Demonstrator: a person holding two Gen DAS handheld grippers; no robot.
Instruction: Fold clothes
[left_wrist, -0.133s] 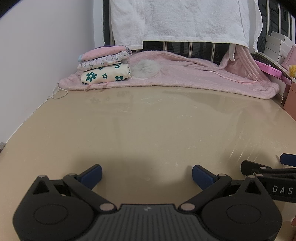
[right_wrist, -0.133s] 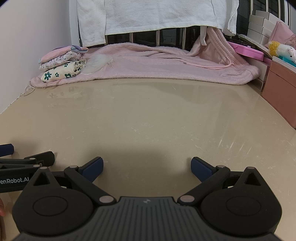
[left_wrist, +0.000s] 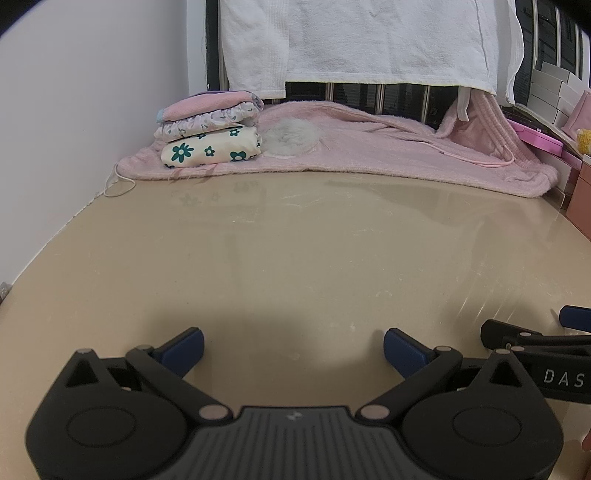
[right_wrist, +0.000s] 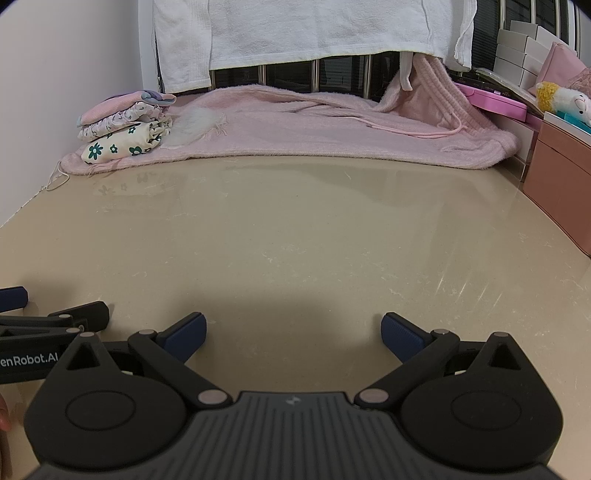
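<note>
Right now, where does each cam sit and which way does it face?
Left wrist: on the left gripper, jaws open, tilted down over the beige table toward the folded stack; right gripper at its right edge.
Right wrist: on the right gripper, jaws open, same heading.
Shared: pink blanket, white towel.

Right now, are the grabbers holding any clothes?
No. The left gripper and right gripper are both open over the bare table, holding nothing.

surface: beige glossy table (left_wrist: 295, 251) | on it, far edge: pink blanket (left_wrist: 369, 147) | near part: bare
</note>
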